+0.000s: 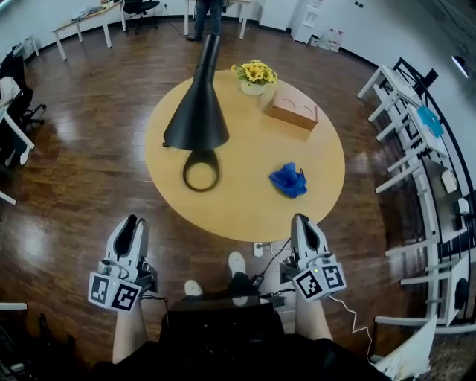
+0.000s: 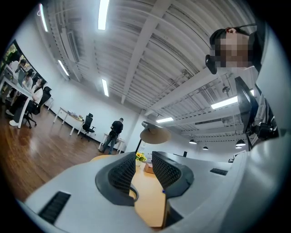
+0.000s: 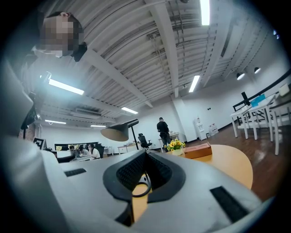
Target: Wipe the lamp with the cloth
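Note:
A black lamp (image 1: 195,111) with a cone shade and a ring base (image 1: 201,170) stands on the left half of the round wooden table (image 1: 245,216). A crumpled blue cloth (image 1: 288,181) lies on the table's right side, near the front edge. My left gripper (image 1: 132,222) hovers over the floor short of the table, jaws a little apart, nothing between them. My right gripper (image 1: 300,219) is at the table's front edge, just short of the cloth, shut and empty. The lamp shade (image 2: 154,134) shows beyond the left jaws, and the same shade (image 3: 116,132) beyond the right jaws.
A pot of yellow flowers (image 1: 255,74) and a wooden box (image 1: 291,108) sit at the table's far side. A person (image 1: 208,16) stands by desks at the back. White racks (image 1: 416,149) line the right wall. Office chairs and desks stand at the left.

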The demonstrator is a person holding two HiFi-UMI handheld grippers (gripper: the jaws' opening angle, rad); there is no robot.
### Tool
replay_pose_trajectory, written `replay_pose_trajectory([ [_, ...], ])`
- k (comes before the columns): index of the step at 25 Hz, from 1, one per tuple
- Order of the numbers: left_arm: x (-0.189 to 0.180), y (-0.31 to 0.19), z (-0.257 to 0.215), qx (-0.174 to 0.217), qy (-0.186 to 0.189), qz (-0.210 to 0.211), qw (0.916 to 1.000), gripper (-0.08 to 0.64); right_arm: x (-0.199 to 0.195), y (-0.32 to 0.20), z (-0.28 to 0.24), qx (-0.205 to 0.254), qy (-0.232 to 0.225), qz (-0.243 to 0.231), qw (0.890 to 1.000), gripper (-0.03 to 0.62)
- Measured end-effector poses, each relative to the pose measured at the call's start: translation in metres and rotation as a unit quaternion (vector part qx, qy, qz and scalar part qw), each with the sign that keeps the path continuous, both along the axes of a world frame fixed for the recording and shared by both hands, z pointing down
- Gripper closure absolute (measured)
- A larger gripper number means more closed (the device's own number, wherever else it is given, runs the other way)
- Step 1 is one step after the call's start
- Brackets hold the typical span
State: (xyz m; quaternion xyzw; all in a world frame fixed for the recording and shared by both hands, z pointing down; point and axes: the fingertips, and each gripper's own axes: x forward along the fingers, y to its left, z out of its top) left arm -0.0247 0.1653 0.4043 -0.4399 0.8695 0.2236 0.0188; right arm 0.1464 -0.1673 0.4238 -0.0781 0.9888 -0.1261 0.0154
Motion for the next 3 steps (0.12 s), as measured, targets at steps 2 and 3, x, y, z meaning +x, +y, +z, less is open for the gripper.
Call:
replay_pose_trajectory([
  [2,-0.0004,-0.0041,0.0012,0.004,0.0,0.006,1.0,0.451,0.002,-0.0024,0.0029,0.003,0.001,0.003,1.0,0.591],
  [3,-0.0004,-0.0066,0.0015,0.007,0.0,0.009,0.9999,0.451,0.0033,-0.0041,0.0044,0.005,0.002,0.004,1.0,0.591],
])
